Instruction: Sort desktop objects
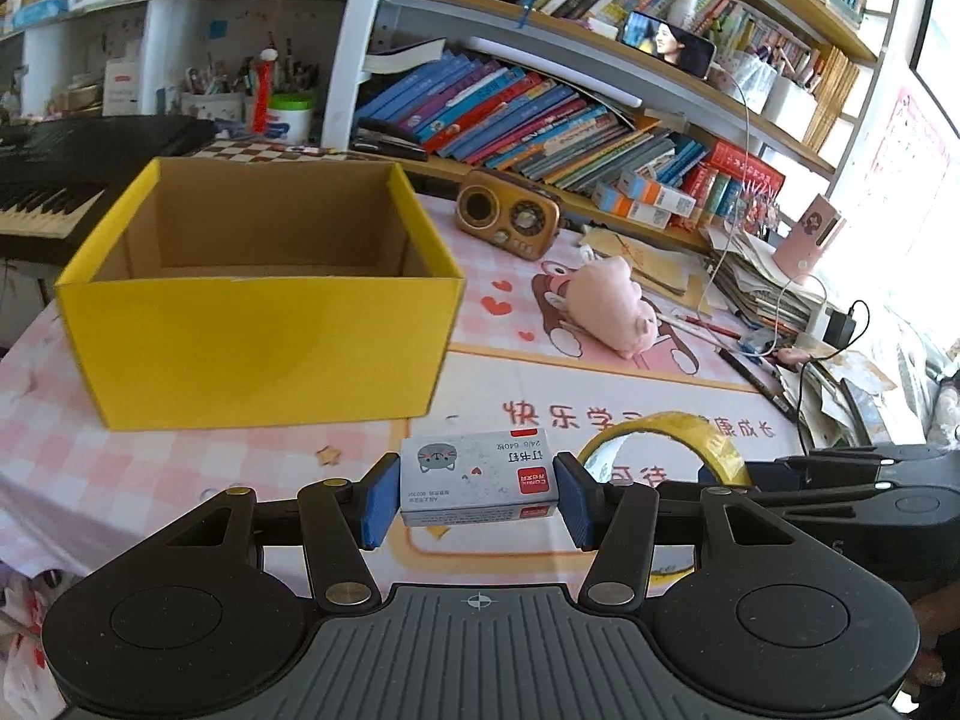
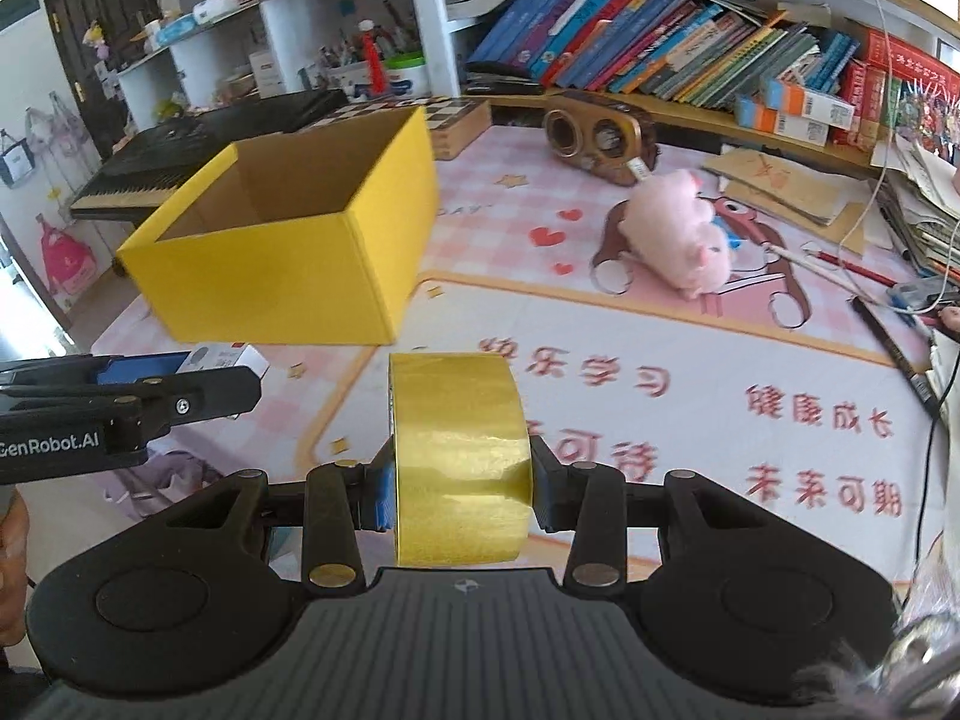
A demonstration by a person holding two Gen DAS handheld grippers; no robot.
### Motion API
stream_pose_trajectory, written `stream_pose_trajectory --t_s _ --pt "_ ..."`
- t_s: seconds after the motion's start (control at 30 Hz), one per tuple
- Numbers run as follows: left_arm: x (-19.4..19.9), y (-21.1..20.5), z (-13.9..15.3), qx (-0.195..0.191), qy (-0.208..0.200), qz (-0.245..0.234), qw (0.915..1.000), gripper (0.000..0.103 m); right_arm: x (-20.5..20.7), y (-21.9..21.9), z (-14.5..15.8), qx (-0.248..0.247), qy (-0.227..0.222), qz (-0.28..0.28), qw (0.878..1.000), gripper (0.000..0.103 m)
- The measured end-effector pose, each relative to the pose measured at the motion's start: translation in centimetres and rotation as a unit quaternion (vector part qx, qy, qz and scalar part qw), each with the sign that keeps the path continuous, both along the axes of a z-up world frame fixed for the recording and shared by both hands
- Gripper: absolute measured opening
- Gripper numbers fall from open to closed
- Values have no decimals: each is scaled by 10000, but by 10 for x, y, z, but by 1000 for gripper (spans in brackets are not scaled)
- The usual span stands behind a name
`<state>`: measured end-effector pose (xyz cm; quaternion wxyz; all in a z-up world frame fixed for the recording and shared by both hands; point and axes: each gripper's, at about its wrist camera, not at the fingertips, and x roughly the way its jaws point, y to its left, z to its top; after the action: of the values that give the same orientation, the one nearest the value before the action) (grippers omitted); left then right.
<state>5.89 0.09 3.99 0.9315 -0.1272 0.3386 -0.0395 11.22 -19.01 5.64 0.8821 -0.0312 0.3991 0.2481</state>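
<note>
Up off the pink desk mat (image 1: 600,384), a small grey staple box (image 1: 477,477) sits clamped between the blue pads (image 1: 379,501) of the left gripper (image 1: 477,498). Beside it, the right gripper (image 2: 462,495) squeezes a roll of yellow tape (image 2: 459,456), held on edge with its band facing the camera. Just beyond both stands an open yellow cardboard box (image 1: 258,348), its brown inside showing nothing. Farther right on the mat lie a pink plush toy (image 2: 678,234) and a brown retro radio (image 1: 510,213). Leaning books (image 1: 540,114) fill the shelf behind.
</note>
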Motion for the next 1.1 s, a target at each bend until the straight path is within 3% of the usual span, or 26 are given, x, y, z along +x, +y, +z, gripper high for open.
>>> stream_pose_trajectory --t_s 0.4,1.1 --pt "-37 35 2 -144 -169 50 9997 53 -40 41 4 -31 -78 113 9999 38" --pt "-77 74 7 -176 -317 520 9980 53 -59 88 10 -97 -188 607 9979 38"
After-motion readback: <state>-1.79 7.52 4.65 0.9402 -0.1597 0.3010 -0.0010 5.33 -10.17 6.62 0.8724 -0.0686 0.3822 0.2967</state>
